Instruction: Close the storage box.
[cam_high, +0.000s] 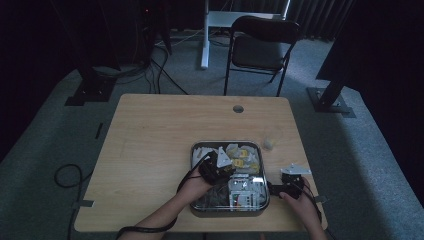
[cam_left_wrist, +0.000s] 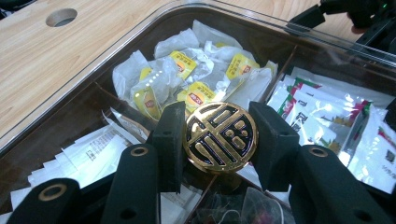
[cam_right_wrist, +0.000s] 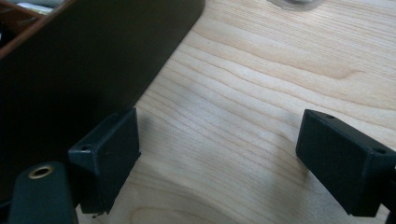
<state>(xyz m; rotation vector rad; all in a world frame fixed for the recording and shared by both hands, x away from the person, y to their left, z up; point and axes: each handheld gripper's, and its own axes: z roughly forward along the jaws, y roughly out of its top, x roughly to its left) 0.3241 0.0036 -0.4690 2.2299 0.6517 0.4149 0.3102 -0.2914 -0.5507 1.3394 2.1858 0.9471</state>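
Note:
A dark box (cam_high: 227, 213) divided into compartments sits on the near right of the table under a clear lid (cam_left_wrist: 261, 18). My left gripper (cam_left_wrist: 219, 136) is shut on the lid's round gold knob (cam_left_wrist: 219, 154), both pads pressed against its sides, above the middle of the box (cam_left_wrist: 84, 100). Below the knob lie yellow-labelled tea bags (cam_left_wrist: 196, 98), white sachets (cam_left_wrist: 93, 154) and colourful packets (cam_left_wrist: 327, 112). In the high view the left gripper (cam_high: 212, 167) is over the box's centre. My right gripper (cam_right_wrist: 217, 158) stands open on bare wood just right of the box wall (cam_right_wrist: 93, 56), with nothing between its jaws (cam_high: 291, 179).
A small clear object (cam_high: 268, 144) lies on the table beyond the box's right corner. A cable hole (cam_high: 238, 108) is near the far edge. The left and far parts of the wooden table (cam_high: 150, 145) are bare. A black chair (cam_high: 260, 47) stands behind the table.

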